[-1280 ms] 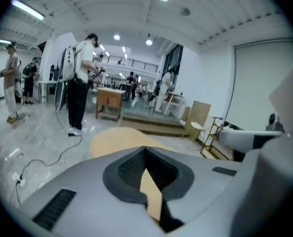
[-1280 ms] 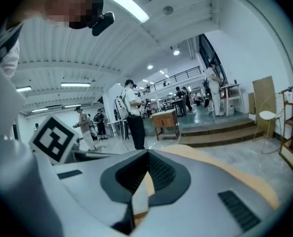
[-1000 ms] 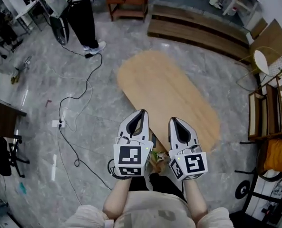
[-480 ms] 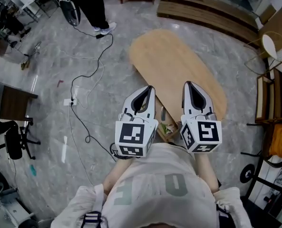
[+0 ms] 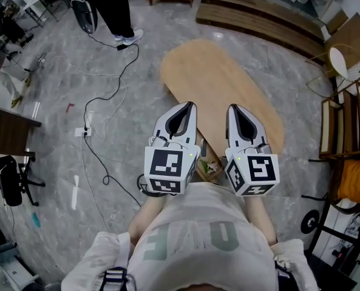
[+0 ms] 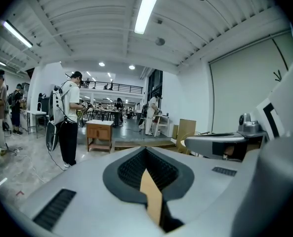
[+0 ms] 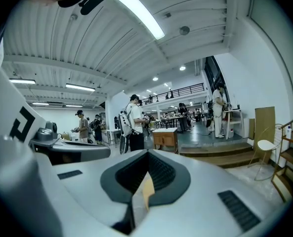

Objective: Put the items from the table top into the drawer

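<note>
Grey marbled floor fills the head view, with a black cable snaking down its left side and a person in black trousers standing at the upper left. Long oval light-wood tabletop runs from upper centre toward the right of centre, showing plain wood.

At lower centre both tools are held side by side over its near end, above the wearer's pale shirt. Left gripper has its grey fingers pressed together, leaving only the dark teardrop hollow and a thin tan slit. Right gripper stands just beside it, its fingers likewise together.

Between the two marker cubes, below the tabletop's near edge, peeps a sliver of a wooden drawer with something greenish inside, too little of it showing to identify.

Both gripper views look level across a bright hall with people standing.
</note>
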The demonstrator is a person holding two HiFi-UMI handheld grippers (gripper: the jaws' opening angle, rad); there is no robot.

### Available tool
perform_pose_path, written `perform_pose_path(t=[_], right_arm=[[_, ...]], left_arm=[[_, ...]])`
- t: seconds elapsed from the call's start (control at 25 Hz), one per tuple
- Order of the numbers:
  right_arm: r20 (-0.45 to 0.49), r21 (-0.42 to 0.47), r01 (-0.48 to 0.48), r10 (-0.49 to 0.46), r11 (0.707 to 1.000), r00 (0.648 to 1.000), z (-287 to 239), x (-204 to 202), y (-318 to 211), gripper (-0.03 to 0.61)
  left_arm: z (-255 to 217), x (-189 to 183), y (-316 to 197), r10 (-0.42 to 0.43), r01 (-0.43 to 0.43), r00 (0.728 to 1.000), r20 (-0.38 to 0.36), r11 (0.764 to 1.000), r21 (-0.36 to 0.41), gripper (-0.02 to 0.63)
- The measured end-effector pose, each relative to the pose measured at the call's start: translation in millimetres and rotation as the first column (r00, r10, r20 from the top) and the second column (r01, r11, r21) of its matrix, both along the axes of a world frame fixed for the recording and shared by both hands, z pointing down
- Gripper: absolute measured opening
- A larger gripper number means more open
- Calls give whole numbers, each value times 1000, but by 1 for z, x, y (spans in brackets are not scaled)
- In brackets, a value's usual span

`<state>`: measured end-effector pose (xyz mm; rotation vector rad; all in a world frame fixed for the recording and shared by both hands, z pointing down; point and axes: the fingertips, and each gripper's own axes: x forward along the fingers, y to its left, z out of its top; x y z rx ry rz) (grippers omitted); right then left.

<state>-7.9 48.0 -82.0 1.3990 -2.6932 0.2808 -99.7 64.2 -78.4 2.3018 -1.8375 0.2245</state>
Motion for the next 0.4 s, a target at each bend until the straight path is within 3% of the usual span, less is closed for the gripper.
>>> perform_pose_path(t=[0.4], right_arm=[[-28, 8, -20, 20, 1000, 999, -4, -9, -6, 5]], left_arm=[[-5, -9, -8, 17, -17, 1000, -22, 1000, 13, 8]])
